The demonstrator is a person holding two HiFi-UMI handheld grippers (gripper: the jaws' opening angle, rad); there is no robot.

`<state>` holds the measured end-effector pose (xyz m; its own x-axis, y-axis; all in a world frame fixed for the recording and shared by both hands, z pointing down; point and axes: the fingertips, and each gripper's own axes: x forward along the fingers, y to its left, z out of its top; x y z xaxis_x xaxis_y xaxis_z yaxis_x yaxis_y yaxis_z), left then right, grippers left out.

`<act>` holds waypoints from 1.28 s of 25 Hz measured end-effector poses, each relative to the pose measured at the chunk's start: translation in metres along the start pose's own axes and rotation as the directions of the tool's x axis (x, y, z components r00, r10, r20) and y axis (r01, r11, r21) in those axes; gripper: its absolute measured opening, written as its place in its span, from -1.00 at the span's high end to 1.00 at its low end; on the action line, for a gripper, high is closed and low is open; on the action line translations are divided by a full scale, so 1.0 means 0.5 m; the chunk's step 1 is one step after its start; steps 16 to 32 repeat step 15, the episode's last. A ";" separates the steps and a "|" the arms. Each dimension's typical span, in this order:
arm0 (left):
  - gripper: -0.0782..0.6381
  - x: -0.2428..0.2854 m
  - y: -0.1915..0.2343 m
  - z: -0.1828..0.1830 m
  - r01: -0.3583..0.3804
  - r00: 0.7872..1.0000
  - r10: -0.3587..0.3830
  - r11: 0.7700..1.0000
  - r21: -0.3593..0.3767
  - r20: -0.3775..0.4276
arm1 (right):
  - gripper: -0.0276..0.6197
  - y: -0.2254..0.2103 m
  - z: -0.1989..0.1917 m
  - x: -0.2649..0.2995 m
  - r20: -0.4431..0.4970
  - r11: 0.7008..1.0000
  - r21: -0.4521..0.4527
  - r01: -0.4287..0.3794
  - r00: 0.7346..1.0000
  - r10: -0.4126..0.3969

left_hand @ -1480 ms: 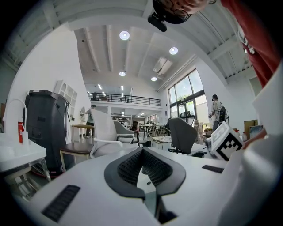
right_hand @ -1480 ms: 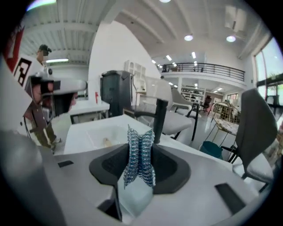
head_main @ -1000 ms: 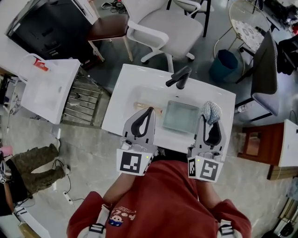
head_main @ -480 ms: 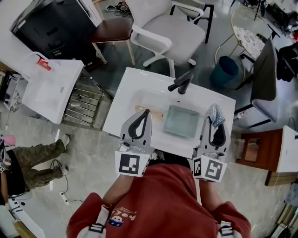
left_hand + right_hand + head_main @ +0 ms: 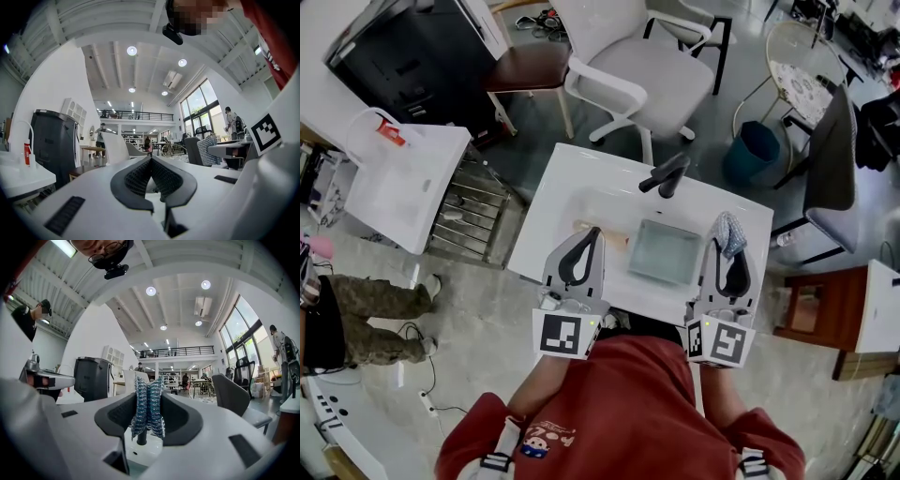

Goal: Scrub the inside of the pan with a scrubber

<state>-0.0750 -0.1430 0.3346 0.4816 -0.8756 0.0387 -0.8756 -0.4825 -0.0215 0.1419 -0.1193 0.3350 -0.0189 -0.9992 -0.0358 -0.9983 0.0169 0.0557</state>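
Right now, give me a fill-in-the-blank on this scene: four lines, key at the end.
1. The right tongs are shut on the ___.
2. The left tongs are shut and hold ___.
3. In the head view the pan lies ___ the two tongs.
4. The faucet beyond the pan is coloured ___.
Missing words: scrubber; nothing; between; black.
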 end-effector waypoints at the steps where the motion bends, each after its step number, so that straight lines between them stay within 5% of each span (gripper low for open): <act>1: 0.75 -0.001 0.000 -0.001 0.000 1.000 0.000 1.000 -0.001 -0.002 | 0.38 0.001 0.001 0.001 0.000 1.000 0.001 0.001 1.000 -0.001; 32: 0.75 -0.009 0.024 -0.012 -0.019 1.000 0.019 1.000 -0.019 -0.013 | 0.38 0.016 -0.003 0.017 -0.009 0.999 -0.035 -0.010 1.000 0.009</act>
